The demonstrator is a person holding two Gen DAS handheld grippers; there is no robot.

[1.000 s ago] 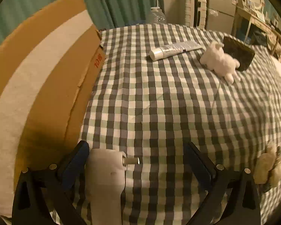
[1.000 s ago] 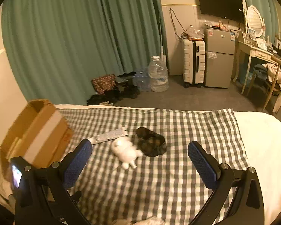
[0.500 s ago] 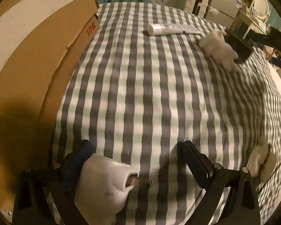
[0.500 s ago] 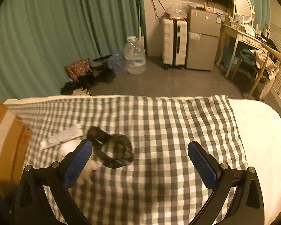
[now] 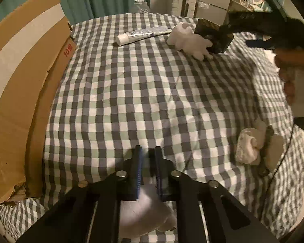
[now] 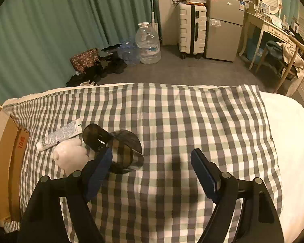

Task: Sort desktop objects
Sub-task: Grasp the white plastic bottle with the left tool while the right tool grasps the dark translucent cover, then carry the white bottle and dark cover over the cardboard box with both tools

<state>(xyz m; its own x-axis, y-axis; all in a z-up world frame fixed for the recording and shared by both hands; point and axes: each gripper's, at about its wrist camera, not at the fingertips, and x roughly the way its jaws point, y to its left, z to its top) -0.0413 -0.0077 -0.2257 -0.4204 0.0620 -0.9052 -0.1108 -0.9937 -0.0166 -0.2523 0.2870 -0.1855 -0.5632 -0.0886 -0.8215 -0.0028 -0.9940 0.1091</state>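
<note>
On the checked cloth lie a toothpaste tube, a white plush toy and a dark case. My left gripper is shut, low over the near cloth. A white object shows under its arms, and I see nothing between the tips. My right gripper hangs over the dark case with its jaws closing. Its left finger overlaps the case's near edge, and the right pad stands well away. The tube and the plush toy lie just left of the case.
An open cardboard box stands along the left edge of the cloth. A pale bundle lies at the near right. A hand holds the right gripper. Beyond the bed are curtains, a water jug and a suitcase.
My left gripper went from wide open to shut and shifted, so the white object now shows under its arms. My right gripper dropped toward the dark case and its jaws narrowed.
</note>
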